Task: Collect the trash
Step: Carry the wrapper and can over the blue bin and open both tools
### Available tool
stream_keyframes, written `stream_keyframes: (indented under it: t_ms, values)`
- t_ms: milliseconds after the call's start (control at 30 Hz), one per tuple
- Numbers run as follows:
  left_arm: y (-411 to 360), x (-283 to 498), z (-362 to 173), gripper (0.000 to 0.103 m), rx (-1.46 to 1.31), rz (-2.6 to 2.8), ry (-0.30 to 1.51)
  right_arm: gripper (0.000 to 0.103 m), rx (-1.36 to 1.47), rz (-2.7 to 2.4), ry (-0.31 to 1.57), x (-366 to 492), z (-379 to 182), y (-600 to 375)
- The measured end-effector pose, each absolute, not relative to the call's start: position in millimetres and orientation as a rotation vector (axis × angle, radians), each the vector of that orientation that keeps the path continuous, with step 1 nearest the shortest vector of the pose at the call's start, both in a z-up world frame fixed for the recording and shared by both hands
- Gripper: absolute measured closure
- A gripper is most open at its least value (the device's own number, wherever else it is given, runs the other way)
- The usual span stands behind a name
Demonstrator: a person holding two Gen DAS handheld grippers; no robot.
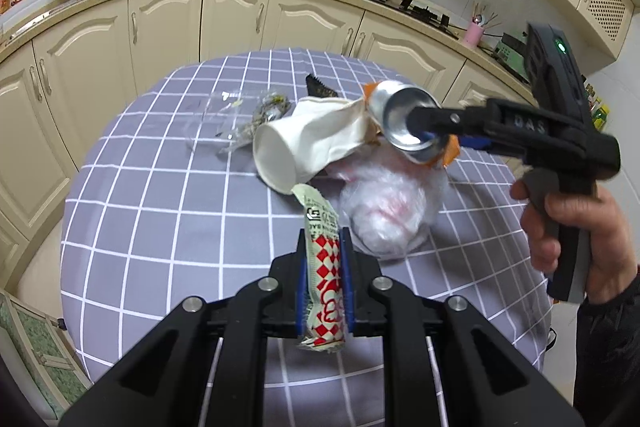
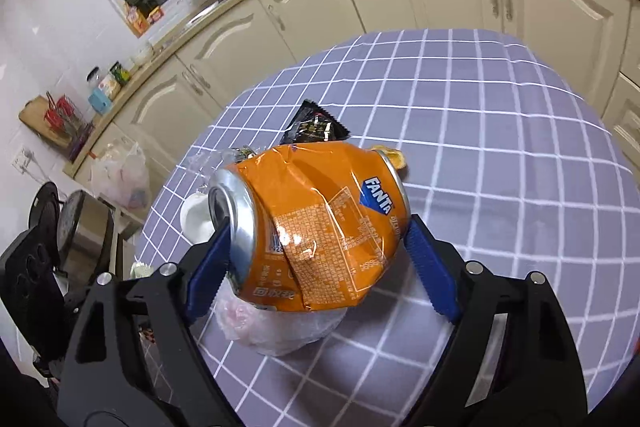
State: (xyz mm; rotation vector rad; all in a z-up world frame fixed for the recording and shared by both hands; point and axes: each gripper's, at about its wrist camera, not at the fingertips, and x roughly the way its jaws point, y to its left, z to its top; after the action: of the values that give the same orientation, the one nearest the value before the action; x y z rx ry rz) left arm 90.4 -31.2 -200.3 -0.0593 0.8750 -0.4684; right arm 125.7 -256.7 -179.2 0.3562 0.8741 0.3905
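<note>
My left gripper (image 1: pixel 324 235) is shut on a long snack wrapper (image 1: pixel 324 283) with red and white diamonds, held above the near side of the table. In the right wrist view a dented orange Fanta can (image 2: pixel 320 211) lies lengthwise between the blue pads of my right gripper (image 2: pixel 320 227), one pad against each end. In the left wrist view the same can (image 1: pixel 394 107) sits atop the pile, with the right gripper (image 1: pixel 420 127) across its silver base. Under it lie a crumpled white plastic bag (image 1: pixel 384 203) and a crushed paper cup (image 1: pixel 304 147).
A round table (image 1: pixel 160 207) with a grey checked cloth also carries clear plastic film (image 1: pixel 212 123) and a black wrapper (image 2: pixel 316 127). A hand (image 1: pixel 576 227) holds the right gripper's handle. Cream cabinets (image 1: pixel 236 15) and a counter curve behind the table.
</note>
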Motion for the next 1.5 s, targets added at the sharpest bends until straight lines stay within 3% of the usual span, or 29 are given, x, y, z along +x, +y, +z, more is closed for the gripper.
stream_keyframes:
  t_ms: [500,967,1300,1500]
  values:
    - [-85,78,-158,0.09,-0.014,-0.549,0.779,0.021,0.544,0.304,0.725,53,-149,-344]
    - [-248,44,-138,0.09,0.101,-0.841,0.736,0.021,0.727,-0.064,0.62,-83,-165,-497]
    - [-404,-21,-189,0.09,0.272,-1.09,0.843,0.021,0.96,-0.424,0.637,-203,-242,-607]
    - [-480,-54,-254,0.089,0.424,-1.165,0.967,0.02,1.125,-0.484,0.686,-229,-302,-631]
